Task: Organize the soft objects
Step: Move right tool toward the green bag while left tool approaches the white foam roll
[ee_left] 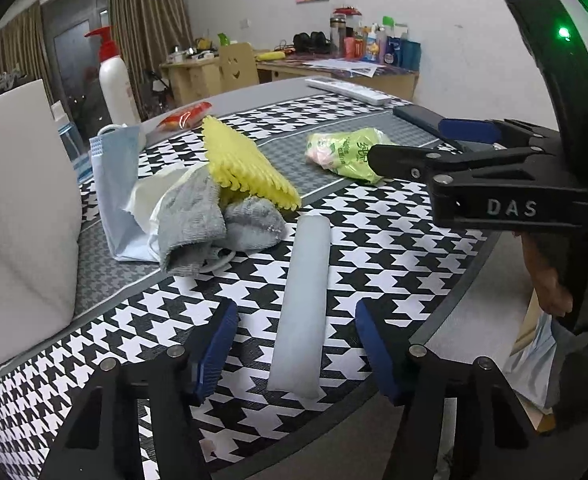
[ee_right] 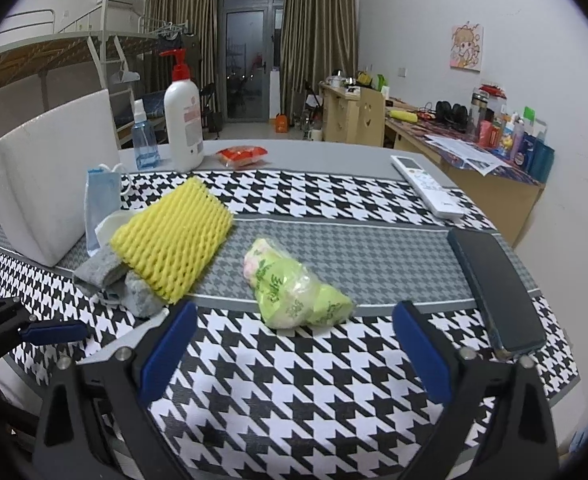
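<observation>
Pale grey and soft-looking, a long roll (ee_left: 300, 304) lies flat on the checked cloth (ee_left: 394, 248), its near end between the blue pads of the left claw (ee_left: 296, 354). The pads stand part-way apart with clear cloth on either side of the roll, touching nothing. Just beyond its far end sits a heap: a yellow foam net (ee_left: 246, 164) on top of grey socks (ee_left: 198, 220), with a blue face mask (ee_left: 114, 184) leaning up behind. A white foam block (ee_left: 18, 208) stands close on the left of the heap, so room is tight there.

To the right the cloth is open as far as a green plastic bag (ee_right: 294, 288), which lies alone, well apart from the heap. The right claw (ee_right: 294, 348) hangs over the cloth before the bag, pads wide and holding nothing. A dark case (ee_right: 494, 292) and a white remote (ee_right: 426, 184) lie along the desk's (ee_right: 314, 152) right edge.

Only the left view shows the roll, and the desk's near edge dropping away beside it. The right view alone shows a small spray bottle (ee_right: 144, 140) beside the white pump bottle (ee_right: 182, 120), a red packet (ee_right: 240, 156), a loft bed (ee_right: 74, 52), and curtains (ee_right: 318, 28) by the glass door.
</observation>
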The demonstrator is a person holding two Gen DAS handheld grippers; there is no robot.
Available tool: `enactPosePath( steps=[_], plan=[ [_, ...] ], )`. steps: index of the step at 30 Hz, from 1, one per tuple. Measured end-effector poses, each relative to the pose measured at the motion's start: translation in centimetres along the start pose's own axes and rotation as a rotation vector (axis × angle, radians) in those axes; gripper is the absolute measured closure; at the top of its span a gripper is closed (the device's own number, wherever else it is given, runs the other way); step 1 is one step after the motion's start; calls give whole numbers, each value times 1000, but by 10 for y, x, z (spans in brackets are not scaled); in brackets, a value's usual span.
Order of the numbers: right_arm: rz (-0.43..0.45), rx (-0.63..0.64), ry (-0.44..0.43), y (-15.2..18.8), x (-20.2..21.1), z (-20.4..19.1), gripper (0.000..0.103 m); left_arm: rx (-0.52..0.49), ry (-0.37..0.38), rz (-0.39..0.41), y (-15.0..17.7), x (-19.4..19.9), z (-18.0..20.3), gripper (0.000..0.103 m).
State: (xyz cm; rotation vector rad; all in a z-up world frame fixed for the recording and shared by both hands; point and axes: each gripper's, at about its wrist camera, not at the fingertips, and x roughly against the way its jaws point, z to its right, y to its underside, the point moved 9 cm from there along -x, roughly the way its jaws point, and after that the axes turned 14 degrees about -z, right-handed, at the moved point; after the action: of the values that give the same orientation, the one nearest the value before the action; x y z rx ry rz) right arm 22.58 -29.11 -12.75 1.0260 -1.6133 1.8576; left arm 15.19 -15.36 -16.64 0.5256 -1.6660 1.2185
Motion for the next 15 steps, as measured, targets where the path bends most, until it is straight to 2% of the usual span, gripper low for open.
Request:
enactPosePath(
  steps=[3,6,10,15],
  plan=[
    [-22,16,-6,0,-7,-1,9,1,-5,1,-1,0,0,41],
    [-35,24,-4,0,-11,-2,9,-6,-8,4,-1,0,2,47],
    [-55,31,-7,0,-17,-2,9,-16,-25,9,-1,0,5,49],
    [-54,59,13,-4,-18,-3,10,-36,-3,11,1,2,12,64]
  ],
)
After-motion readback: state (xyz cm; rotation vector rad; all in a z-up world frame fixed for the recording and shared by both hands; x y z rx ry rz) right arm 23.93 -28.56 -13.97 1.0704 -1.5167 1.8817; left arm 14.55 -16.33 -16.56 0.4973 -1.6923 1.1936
